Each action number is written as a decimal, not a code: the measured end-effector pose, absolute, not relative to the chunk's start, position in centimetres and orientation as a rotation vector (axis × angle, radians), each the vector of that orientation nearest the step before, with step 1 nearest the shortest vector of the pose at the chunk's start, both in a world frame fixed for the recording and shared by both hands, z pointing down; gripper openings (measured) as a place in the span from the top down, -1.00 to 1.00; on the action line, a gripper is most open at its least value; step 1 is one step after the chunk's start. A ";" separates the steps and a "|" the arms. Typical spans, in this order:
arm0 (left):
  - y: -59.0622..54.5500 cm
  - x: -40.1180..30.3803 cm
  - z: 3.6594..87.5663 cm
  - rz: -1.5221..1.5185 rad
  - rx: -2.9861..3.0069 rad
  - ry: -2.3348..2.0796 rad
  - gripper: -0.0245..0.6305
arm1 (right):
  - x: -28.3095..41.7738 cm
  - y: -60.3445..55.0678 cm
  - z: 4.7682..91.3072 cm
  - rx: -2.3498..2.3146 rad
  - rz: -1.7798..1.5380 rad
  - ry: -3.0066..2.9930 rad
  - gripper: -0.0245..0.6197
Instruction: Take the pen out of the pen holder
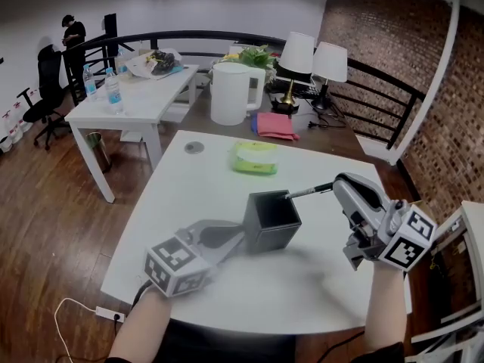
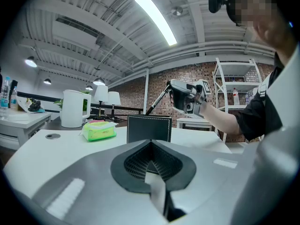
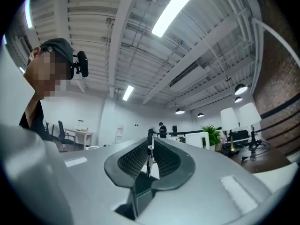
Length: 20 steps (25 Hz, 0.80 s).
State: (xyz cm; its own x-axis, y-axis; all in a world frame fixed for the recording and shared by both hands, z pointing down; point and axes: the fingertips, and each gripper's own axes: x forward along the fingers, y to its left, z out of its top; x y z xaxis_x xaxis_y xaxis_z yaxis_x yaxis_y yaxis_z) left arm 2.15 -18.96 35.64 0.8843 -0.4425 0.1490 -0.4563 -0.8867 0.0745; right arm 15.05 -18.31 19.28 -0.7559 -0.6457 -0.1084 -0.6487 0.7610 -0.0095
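**Head view.** We looked from above and steeply down on the white table (image 1: 189, 203), with the wider room filling the upper frame.

**Left gripper view.** Our camera rode on the left gripper (image 1: 242, 234), low over the tabletop. It faced nearly level along the jaws and sat close behind the pen holder (image 2: 149, 128).

**Right gripper view.** Our camera on the right gripper (image 1: 335, 186) tilted slightly upward along the pen (image 3: 149, 156), toward the ceiling and distant desks.

**Overlap.** The head and left gripper views shared the holder, the green packet (image 1: 255, 158) and the white jug (image 1: 231, 93). The left gripper view also caught the right gripper.
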 end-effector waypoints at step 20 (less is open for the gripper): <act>-19.0 1.9 36.0 0.194 2.921 -0.708 0.93 | 21.7 -23.5 32.3 -1.826 -0.012 2.746 0.76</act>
State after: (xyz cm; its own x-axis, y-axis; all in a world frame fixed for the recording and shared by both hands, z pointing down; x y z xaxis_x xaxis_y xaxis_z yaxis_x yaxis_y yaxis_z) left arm 1.91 -19.04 35.97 0.8818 -0.4455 0.1550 -0.4622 -0.8816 0.0958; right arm 21.68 -23.55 32.30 -0.3786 -0.9159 0.1332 -0.9171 0.3907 0.0799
